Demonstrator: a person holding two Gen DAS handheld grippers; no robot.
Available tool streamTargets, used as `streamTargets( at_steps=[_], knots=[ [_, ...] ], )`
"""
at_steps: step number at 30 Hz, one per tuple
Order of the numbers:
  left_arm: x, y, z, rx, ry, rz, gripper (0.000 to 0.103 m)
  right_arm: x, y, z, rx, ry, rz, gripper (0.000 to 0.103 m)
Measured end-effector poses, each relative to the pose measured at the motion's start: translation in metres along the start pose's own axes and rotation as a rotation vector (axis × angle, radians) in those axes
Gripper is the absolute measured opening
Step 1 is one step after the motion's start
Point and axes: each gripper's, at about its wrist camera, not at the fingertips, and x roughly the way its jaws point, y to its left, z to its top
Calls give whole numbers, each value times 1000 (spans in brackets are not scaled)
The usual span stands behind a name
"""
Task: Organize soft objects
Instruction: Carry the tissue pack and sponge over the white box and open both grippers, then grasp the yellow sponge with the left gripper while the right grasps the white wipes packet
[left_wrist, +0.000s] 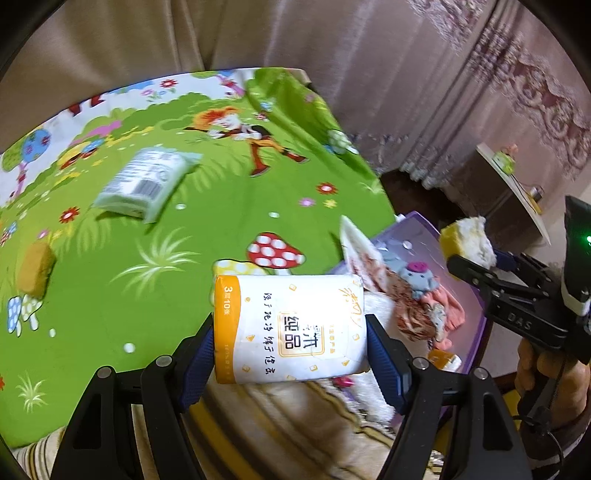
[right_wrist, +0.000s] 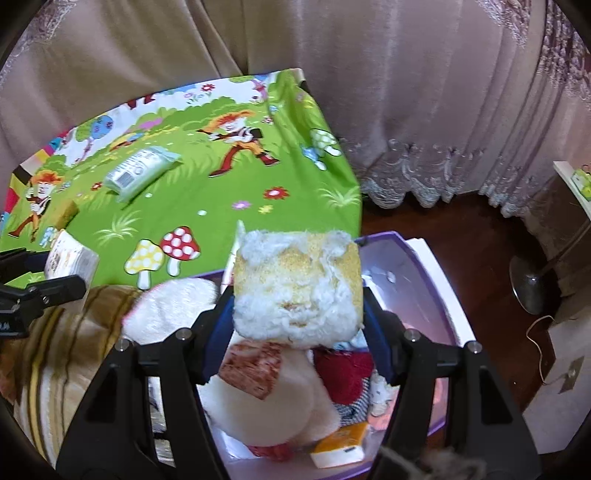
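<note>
My left gripper (left_wrist: 290, 350) is shut on a white and orange tissue pack (left_wrist: 290, 328), held above the table's near edge beside the purple bin (left_wrist: 476, 325). My right gripper (right_wrist: 299, 321) is shut on a yellow sponge with white fluff (right_wrist: 297, 284), held over the purple bin (right_wrist: 439, 280). The bin holds soft toys (right_wrist: 273, 406), a grey plush (left_wrist: 421, 277) and an orange pack (right_wrist: 340, 446). The right gripper with the sponge (left_wrist: 467, 240) also shows in the left wrist view. A white wipes pack (left_wrist: 144, 181) and a yellow sponge (left_wrist: 35, 269) lie on the green cartoon cloth (left_wrist: 221, 206).
A striped cushion (right_wrist: 51, 354) sits at the near left of the bin. Beige curtains (right_wrist: 406, 92) hang behind the table. A dark wooden floor (right_wrist: 480, 229), a fan base (right_wrist: 528, 284) and a side cabinet (left_wrist: 509, 192) are to the right.
</note>
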Motion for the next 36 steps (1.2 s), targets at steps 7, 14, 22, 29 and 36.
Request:
streamTargets(
  at_steps=[7,14,22,29,36],
  knots=[
    [7,-37,-4,77,28,-51,75,-2,-17,-10,20,10,-67,68],
    [10,-65,-11,132,55,-139,76,-1,-30,-18,42,26,-101,68],
    [7,-79,-14,170,48,-202,91,3,-35,-22,50,49,-124,79],
    [-1,-47,-3,99,17,-170,92,3,-27,-16,38,43,-121,85],
    [-17,31,11,-51,-36,-61,92,8,-1,8,3,27,-77,85]
  ],
)
